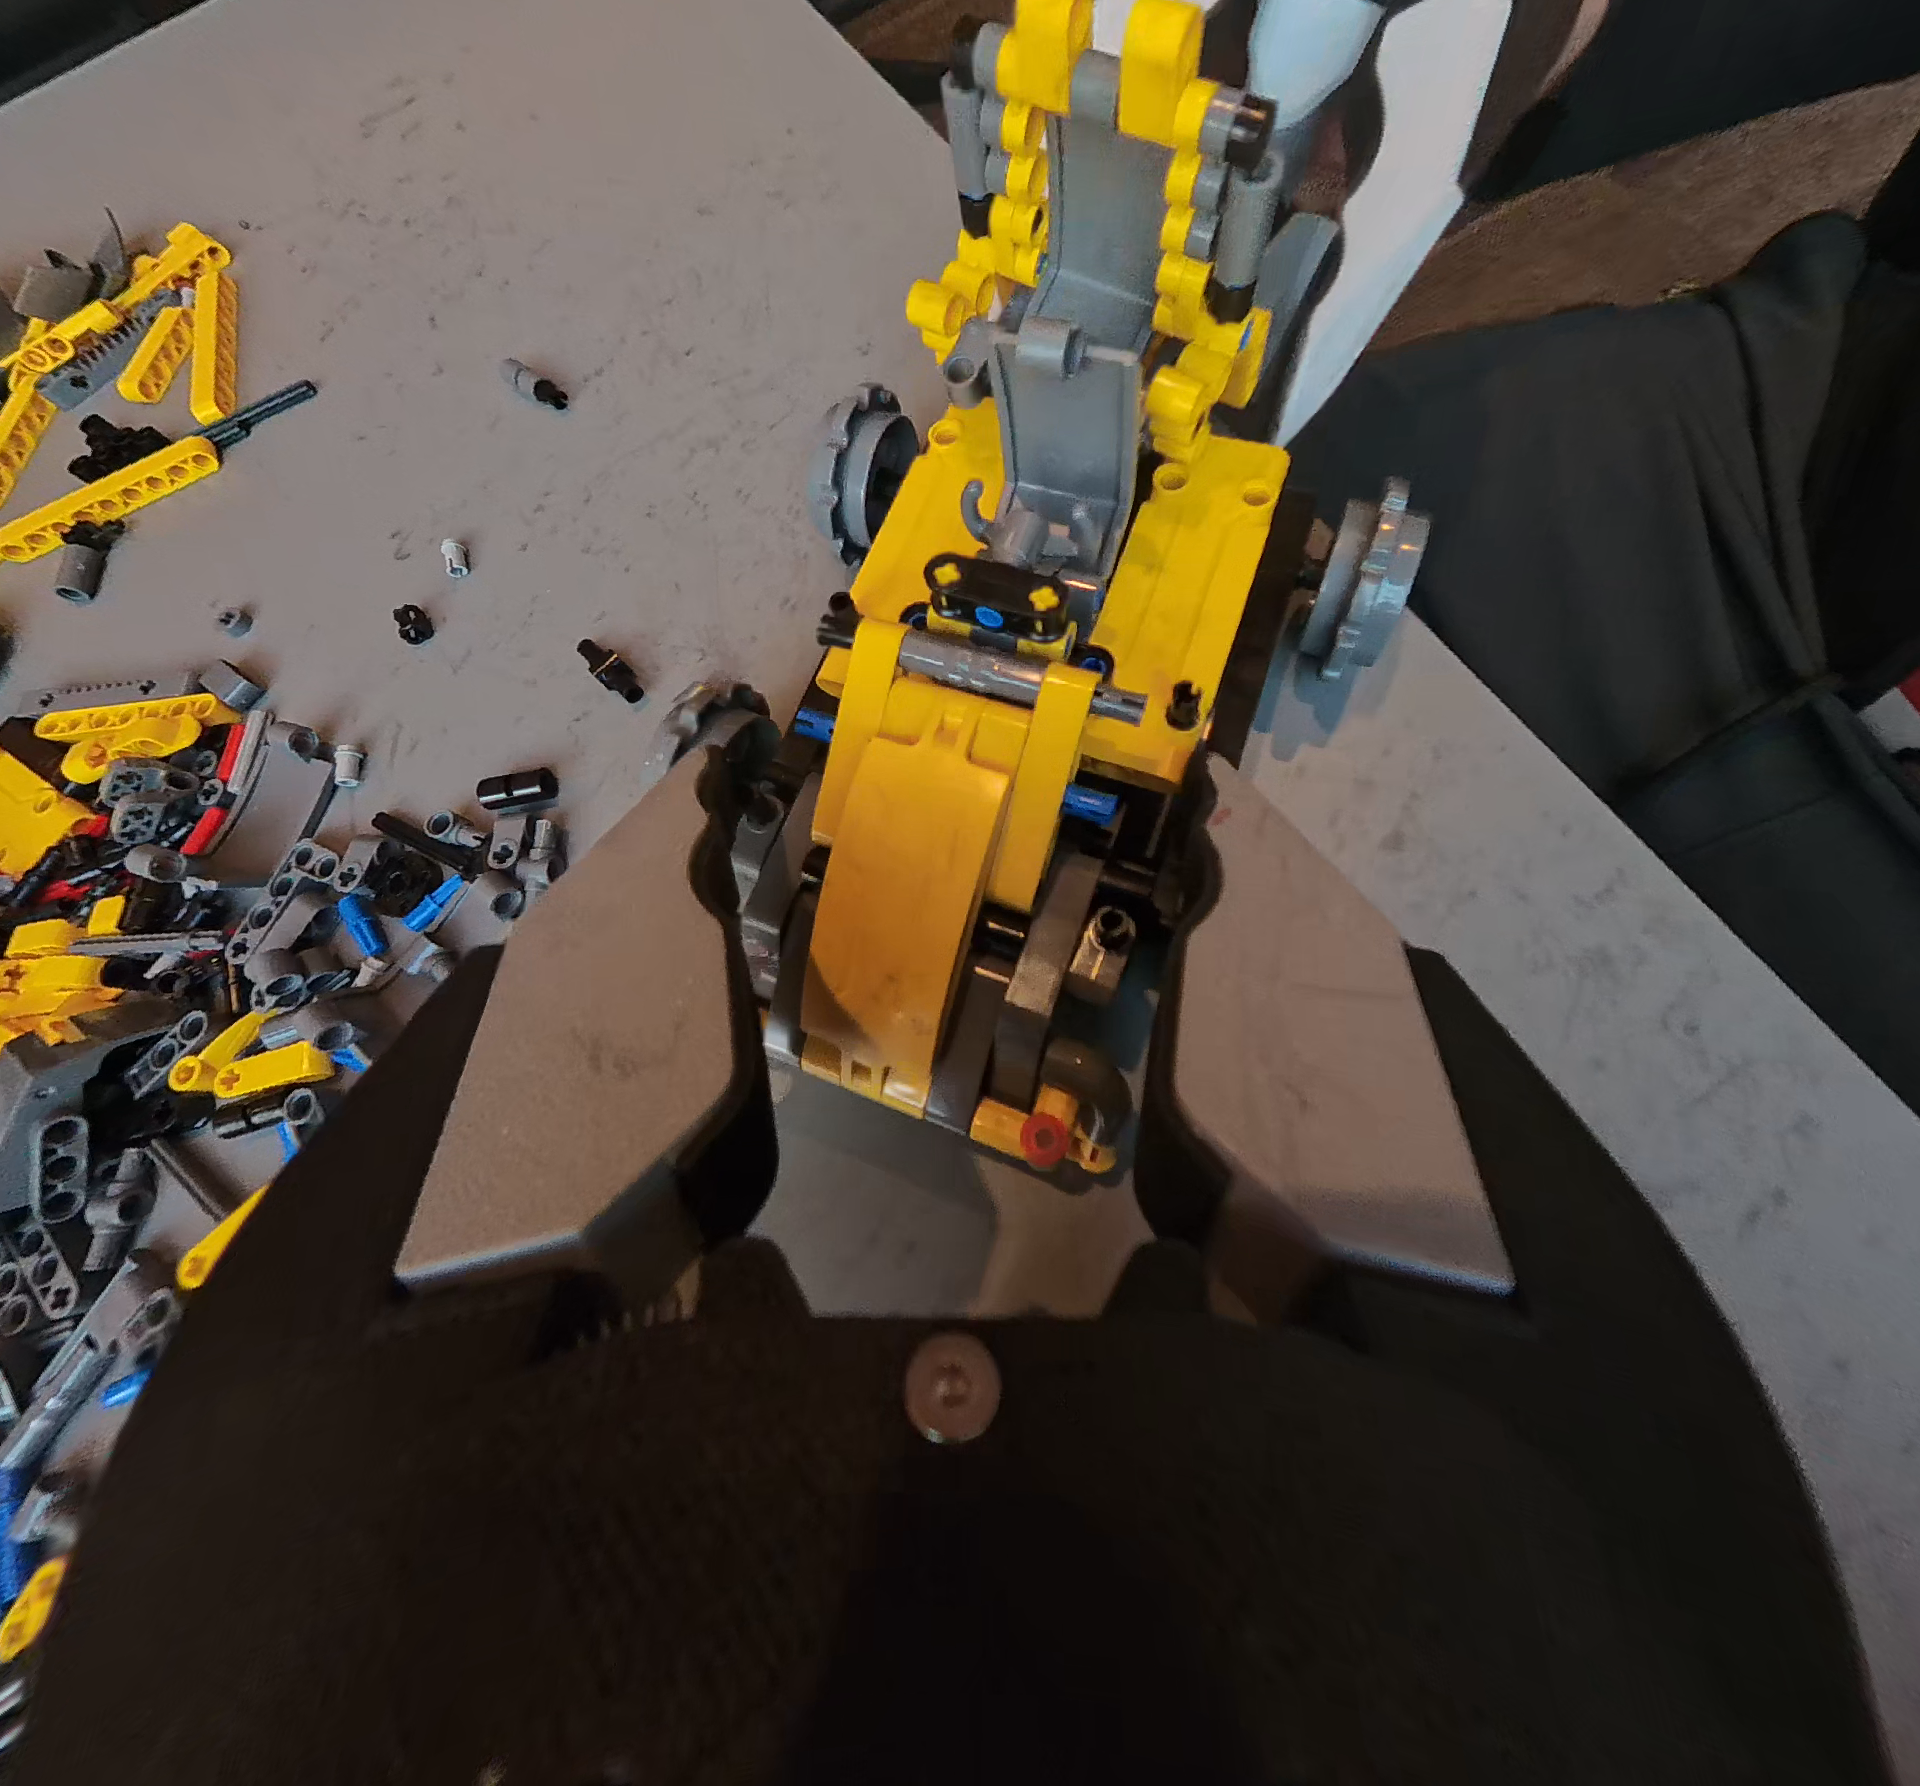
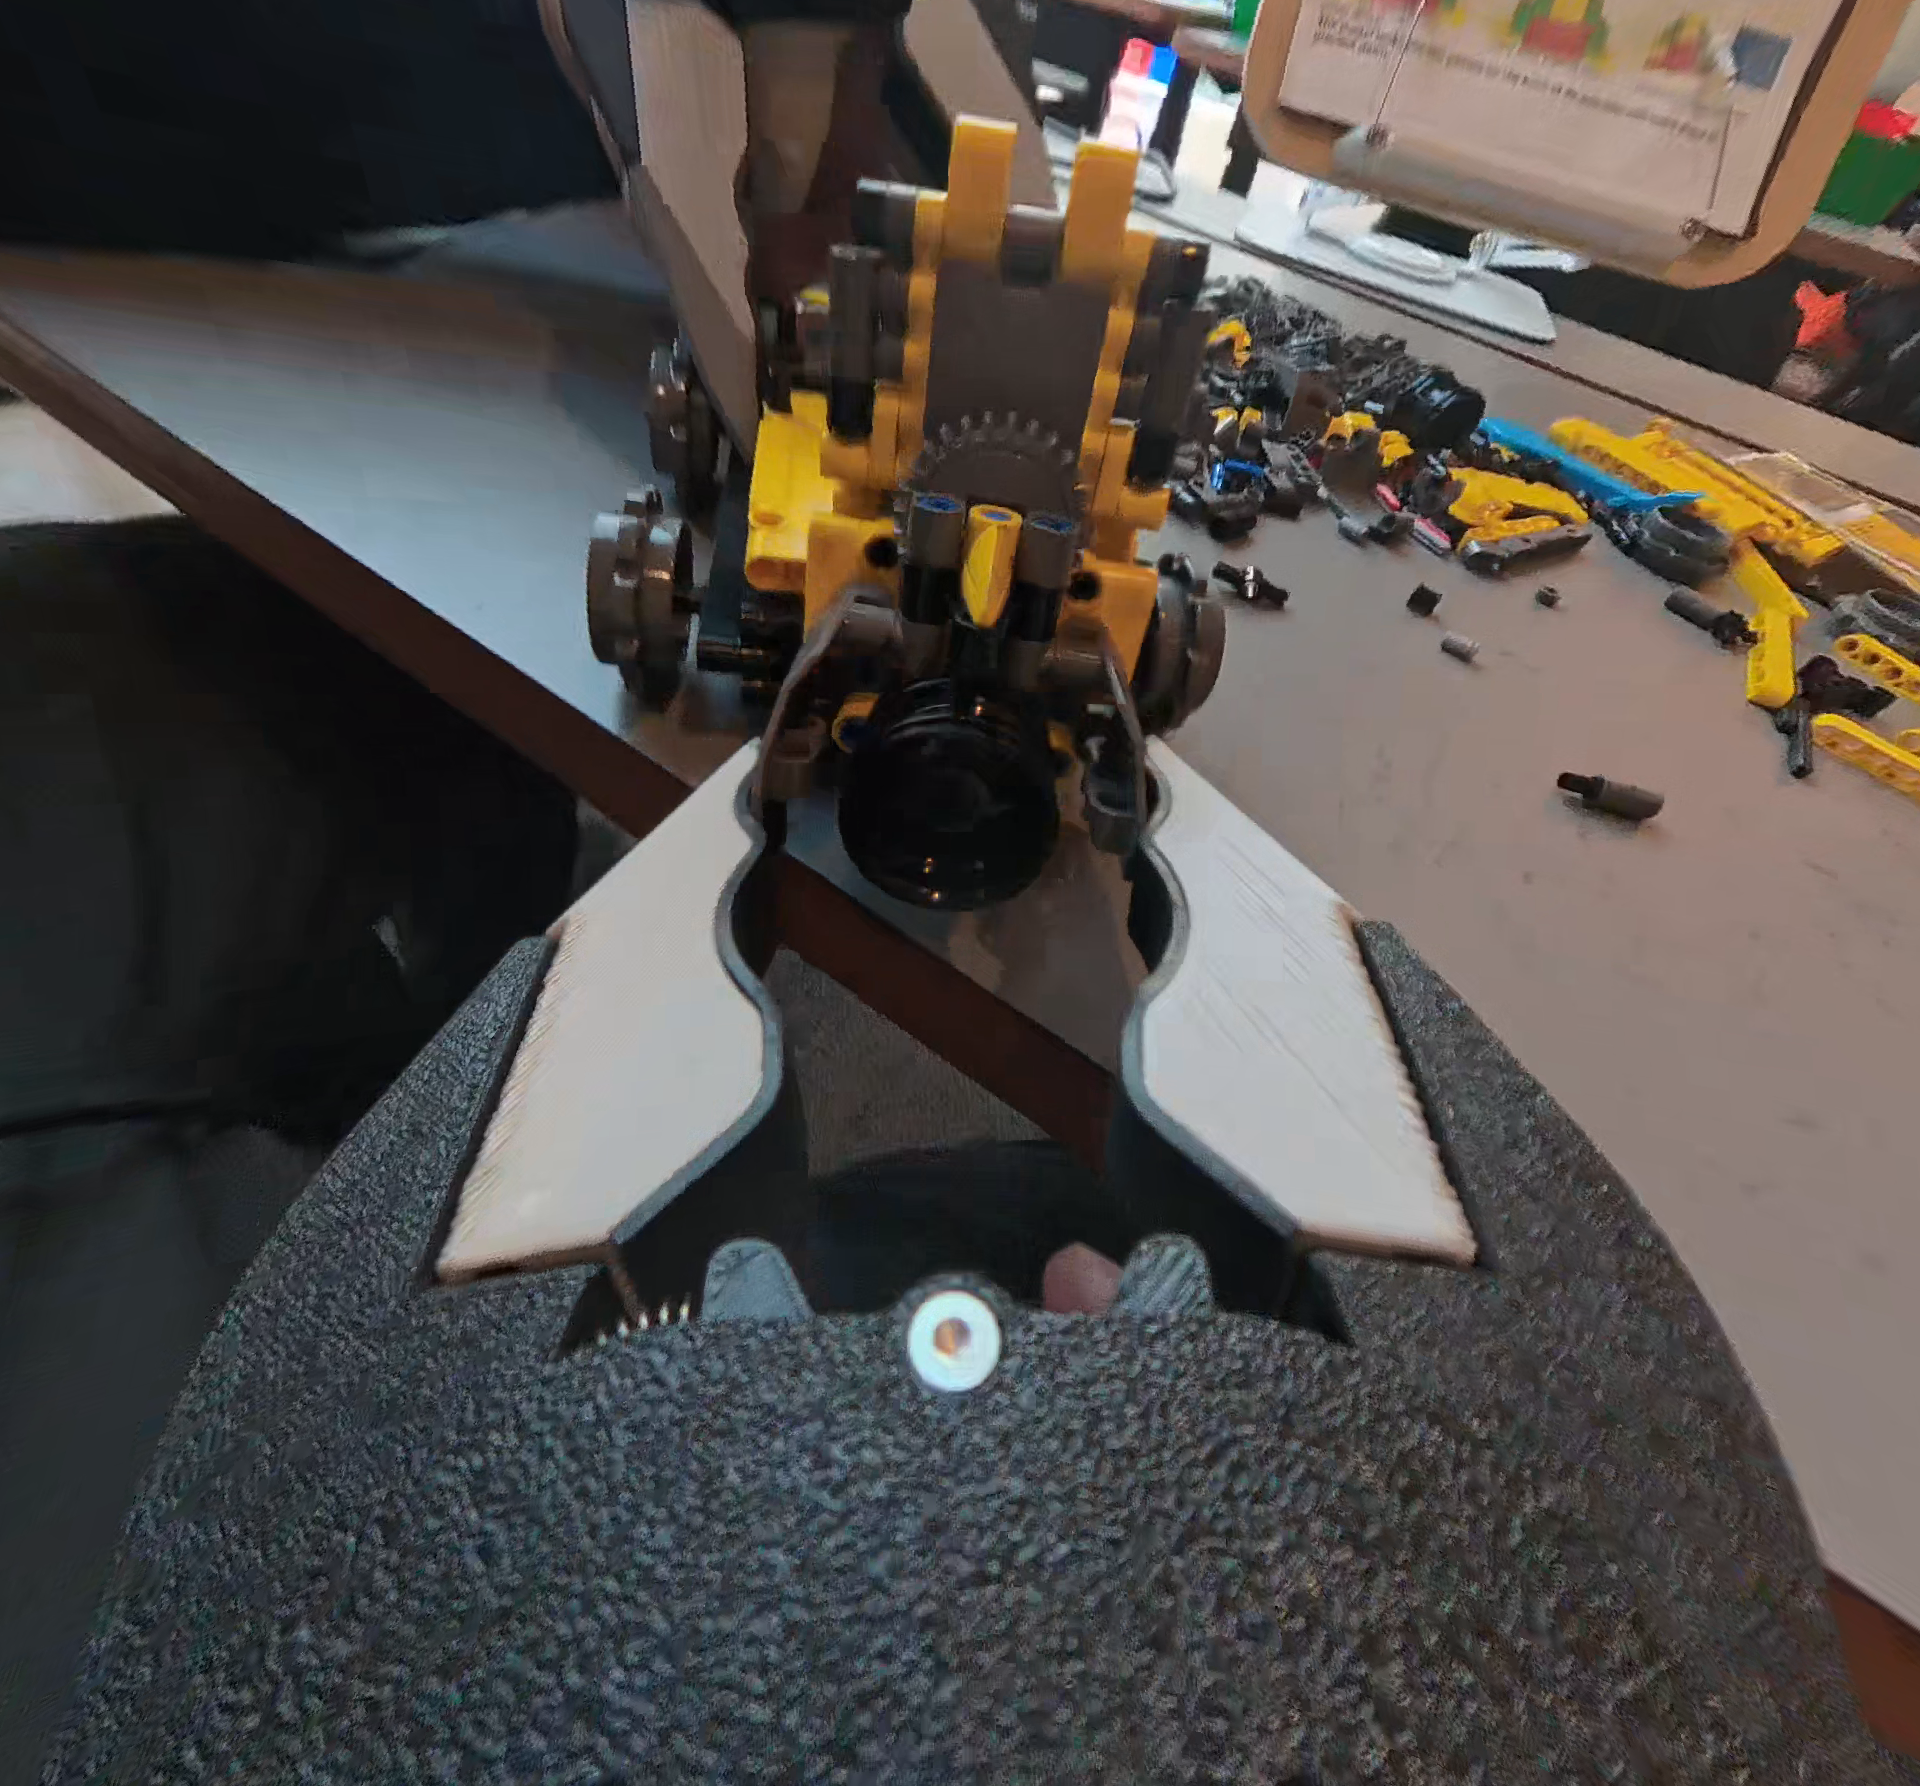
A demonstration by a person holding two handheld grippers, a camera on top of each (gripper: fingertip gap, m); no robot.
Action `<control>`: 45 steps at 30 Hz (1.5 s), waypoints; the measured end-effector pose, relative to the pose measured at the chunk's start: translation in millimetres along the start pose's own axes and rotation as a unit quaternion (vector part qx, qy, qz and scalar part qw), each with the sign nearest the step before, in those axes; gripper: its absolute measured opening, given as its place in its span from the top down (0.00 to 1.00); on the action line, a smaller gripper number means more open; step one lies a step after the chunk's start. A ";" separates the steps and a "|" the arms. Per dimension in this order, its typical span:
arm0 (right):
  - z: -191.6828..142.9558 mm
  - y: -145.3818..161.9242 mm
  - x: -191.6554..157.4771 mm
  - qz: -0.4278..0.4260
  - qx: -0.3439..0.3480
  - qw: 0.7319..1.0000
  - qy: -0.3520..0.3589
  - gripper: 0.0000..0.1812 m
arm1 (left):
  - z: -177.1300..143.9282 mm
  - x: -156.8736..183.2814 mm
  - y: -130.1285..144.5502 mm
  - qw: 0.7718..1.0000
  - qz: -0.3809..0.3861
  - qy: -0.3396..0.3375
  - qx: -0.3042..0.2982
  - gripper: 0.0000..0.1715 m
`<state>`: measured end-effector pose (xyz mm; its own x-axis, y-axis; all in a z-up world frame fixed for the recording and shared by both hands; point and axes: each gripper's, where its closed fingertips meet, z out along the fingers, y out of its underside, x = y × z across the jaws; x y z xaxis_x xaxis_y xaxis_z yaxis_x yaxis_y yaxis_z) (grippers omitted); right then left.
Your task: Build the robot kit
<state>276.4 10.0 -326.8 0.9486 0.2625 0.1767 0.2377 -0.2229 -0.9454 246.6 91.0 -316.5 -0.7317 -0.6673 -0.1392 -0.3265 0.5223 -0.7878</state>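
Note:
A yellow and grey brick-built vehicle model (image 1: 1195, 552) stands on the grey table (image 1: 520, 178) near its edge, with grey wheel hubs (image 1: 862, 469) on its sides. My left gripper (image 1: 966, 780) is shut on one end of the model, its fingers pressed on both flanks. My right gripper (image 2: 951, 791) is shut on the other end of the model (image 2: 790, 489), around a black round part (image 2: 945, 801) and dark grey side pieces. Each gripper shows in the other's view beyond the model: the right one (image 1: 1309, 63), the left one (image 2: 707, 178).
A pile of loose yellow, grey, black and blue pieces (image 1: 156, 905) lies on the table beside the model; it also shows in the right wrist view (image 2: 1455, 469). A wood-framed board with a printed sheet (image 2: 1558, 22) stands behind. The table edge (image 2: 416, 593) runs close by; a person's dark clothing (image 1: 1662, 541) lies beyond.

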 end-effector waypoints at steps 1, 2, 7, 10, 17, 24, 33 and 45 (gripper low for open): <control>1.8 2.2 -0.8 -0.014 -0.015 1.000 0.002 0.64 | -1.5 0.1 0.1 1.000 0.007 -0.002 -0.002 0.51; 3.7 3.2 -2.5 -0.025 -0.025 0.999 0.001 0.65 | -3.3 1.6 -1.3 1.000 0.014 0.000 0.002 0.51; 5.4 -10.6 -9.7 -0.004 -0.034 0.999 -0.032 0.65 | -16.6 -1.5 -13.5 1.000 0.012 -0.004 0.026 0.47; 5.9 -8.9 -9.0 -0.004 -0.062 0.997 -0.051 0.65 | -26.7 3.7 -39.5 0.998 0.018 -0.003 0.059 0.48; 8.4 -13.7 -12.3 -0.049 -0.072 0.993 -0.080 0.65 | 19.0 30.3 -56.0 0.996 0.092 0.013 -0.011 0.50; 9.2 -1.5 -17.3 -0.035 -0.133 0.985 -0.104 0.62 | 34.9 34.1 -54.4 0.993 0.102 0.049 -0.022 0.63; -4.4 -27.3 -14.9 0.019 -0.161 0.984 -0.069 0.56 | 36.3 34.1 -53.5 0.991 0.124 0.045 -0.038 0.63; 22.3 -10.2 -20.6 -0.040 -0.213 0.975 -0.049 0.67 | 34.5 41.2 -57.3 0.991 0.116 0.068 -0.025 0.63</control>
<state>249.8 27.9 -326.9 0.9037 0.3791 0.1991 0.3959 -0.5625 -0.7259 255.7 15.2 -297.8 -0.8632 -0.4501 -0.2285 -0.1667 0.6815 -0.7126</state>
